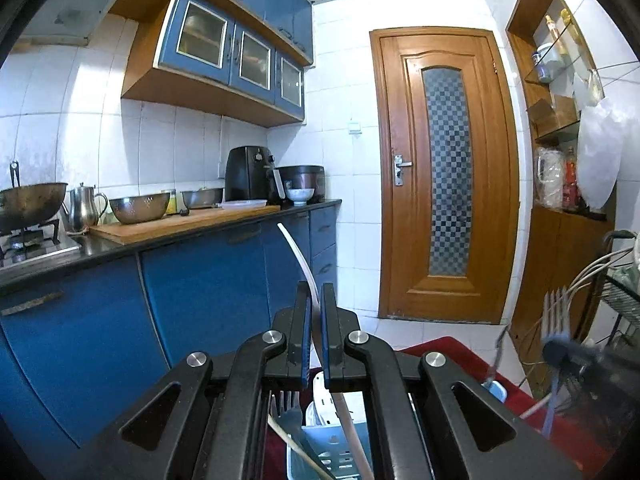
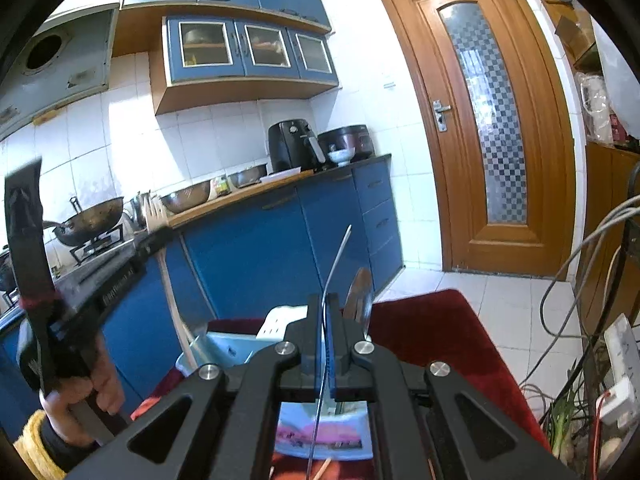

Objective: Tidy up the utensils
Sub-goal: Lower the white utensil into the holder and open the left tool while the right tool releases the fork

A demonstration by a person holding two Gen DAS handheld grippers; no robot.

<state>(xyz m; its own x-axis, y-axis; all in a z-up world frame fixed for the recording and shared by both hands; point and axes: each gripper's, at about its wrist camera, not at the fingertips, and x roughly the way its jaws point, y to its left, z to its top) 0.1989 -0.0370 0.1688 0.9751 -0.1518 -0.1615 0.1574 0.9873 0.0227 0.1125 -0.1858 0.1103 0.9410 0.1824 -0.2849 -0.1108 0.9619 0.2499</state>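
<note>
My left gripper (image 1: 316,292) is shut on a pale wooden fork (image 1: 298,256); its head curves up past the fingers and its handle runs down below them. In the right wrist view the left gripper (image 2: 154,240) holds that wooden fork (image 2: 154,212) tines-up at the left, with a person's hand (image 2: 100,384) on the grip. My right gripper (image 2: 324,300) is shut on a thin metal fork (image 2: 338,258), seen edge-on. The left wrist view shows the right gripper (image 1: 560,350) blurred, with the metal fork (image 1: 554,308) upright. A light blue utensil basket (image 2: 216,350) sits below both, a spoon (image 2: 360,292) standing in it.
The basket (image 1: 332,440) rests on a red cloth (image 2: 420,328). Blue cabinets carry a counter (image 1: 180,224) with a wok, a jug, steel bowls and an air fryer (image 1: 248,174). A wooden door (image 1: 444,176) is ahead. Cables and a wire rack (image 1: 616,280) crowd the right.
</note>
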